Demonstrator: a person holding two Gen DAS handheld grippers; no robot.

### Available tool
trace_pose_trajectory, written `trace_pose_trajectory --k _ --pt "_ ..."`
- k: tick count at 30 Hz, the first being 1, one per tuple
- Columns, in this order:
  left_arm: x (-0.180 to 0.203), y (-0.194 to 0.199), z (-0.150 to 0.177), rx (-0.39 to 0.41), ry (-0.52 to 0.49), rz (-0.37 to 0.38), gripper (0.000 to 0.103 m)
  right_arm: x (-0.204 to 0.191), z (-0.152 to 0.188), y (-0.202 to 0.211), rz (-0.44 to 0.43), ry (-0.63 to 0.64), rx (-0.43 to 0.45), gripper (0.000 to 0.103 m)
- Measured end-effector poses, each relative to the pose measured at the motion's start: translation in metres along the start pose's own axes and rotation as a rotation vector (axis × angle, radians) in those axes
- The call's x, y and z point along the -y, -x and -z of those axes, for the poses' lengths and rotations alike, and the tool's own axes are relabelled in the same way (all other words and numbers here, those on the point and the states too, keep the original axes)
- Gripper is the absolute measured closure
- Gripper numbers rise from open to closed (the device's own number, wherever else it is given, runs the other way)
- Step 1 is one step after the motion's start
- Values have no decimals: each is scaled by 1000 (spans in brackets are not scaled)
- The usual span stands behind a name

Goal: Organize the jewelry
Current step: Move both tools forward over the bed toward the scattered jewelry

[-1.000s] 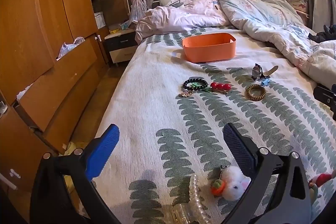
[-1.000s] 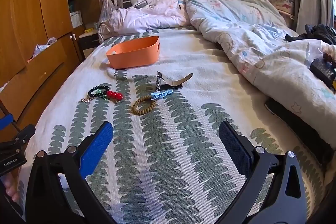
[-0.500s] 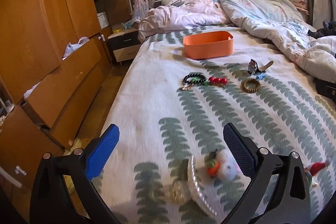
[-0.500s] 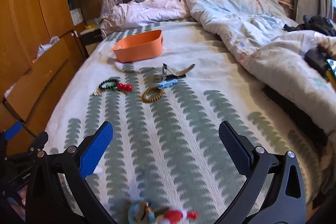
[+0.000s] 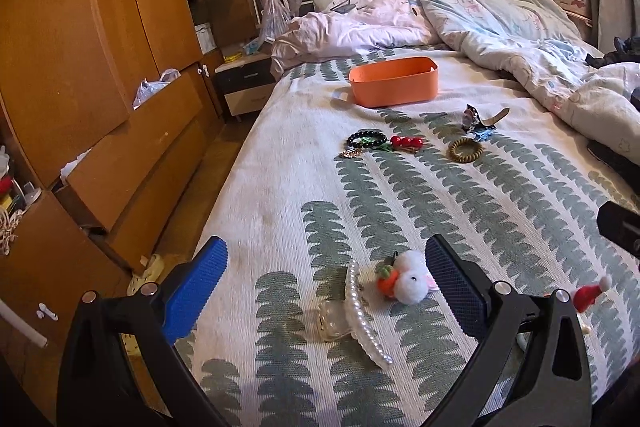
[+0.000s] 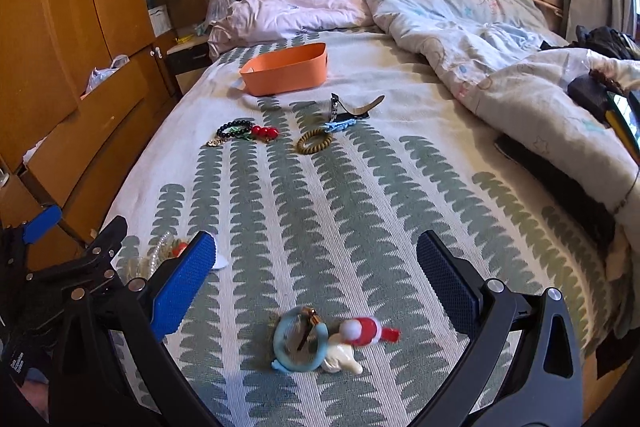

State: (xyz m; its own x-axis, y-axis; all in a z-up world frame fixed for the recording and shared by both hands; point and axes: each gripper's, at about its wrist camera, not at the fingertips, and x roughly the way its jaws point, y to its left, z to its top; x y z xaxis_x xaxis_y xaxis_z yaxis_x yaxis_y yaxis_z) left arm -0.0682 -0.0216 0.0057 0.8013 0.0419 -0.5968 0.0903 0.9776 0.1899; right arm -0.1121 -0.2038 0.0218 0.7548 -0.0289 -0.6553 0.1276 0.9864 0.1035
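An orange bin (image 5: 394,81) (image 6: 286,73) stands far up the bed. In front of it lie a black bead bracelet (image 5: 367,139) (image 6: 235,128), a red bead clip (image 5: 406,141) (image 6: 264,133), a brown hair tie (image 5: 465,149) (image 6: 314,142) and a watch (image 5: 478,117) (image 6: 348,108). My left gripper (image 5: 326,281) is open above a pearl hair clip (image 5: 366,315) and a white pompom clip (image 5: 404,279). My right gripper (image 6: 316,273) is open above a blue ring (image 6: 298,343) and a santa-hat clip (image 6: 360,337).
A rumpled duvet (image 6: 480,39) covers the bed's right side. Wooden wardrobes and open drawers (image 5: 100,131) line the left, with a nightstand (image 5: 246,85) beyond. The left gripper's body (image 6: 60,267) shows at the right view's lower left.
Both grippers have pulled back toward the foot of the bed and tilted down. The near hair clips and the blue ring have come into fuller view between the fingers.
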Motion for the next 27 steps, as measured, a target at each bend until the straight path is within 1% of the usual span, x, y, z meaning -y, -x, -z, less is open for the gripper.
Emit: trace_pose_trajectory --k 6,9,12,20,23,27 --pt "0 1 0 1 9 -5 5 1 0 1 0 -14 2 3" --pt "0 0 -1 -1 9 -3 5 0 0 2 -9 -8 11 3" --pt "0 0 0 0 5 -5 5 0 0 0 1 1 15 3" --pt "0 -2 -1 -4 3 -3 5 0 0 -4 -19 -2 13 3" --pt "-1 -6 -3 -7 5 -8 5 0 -5 -9 -9 -5 16 3" --pt "-7 -13 -6 -17 17 -13 5 2 -9 -17 -16 -14 22 3"
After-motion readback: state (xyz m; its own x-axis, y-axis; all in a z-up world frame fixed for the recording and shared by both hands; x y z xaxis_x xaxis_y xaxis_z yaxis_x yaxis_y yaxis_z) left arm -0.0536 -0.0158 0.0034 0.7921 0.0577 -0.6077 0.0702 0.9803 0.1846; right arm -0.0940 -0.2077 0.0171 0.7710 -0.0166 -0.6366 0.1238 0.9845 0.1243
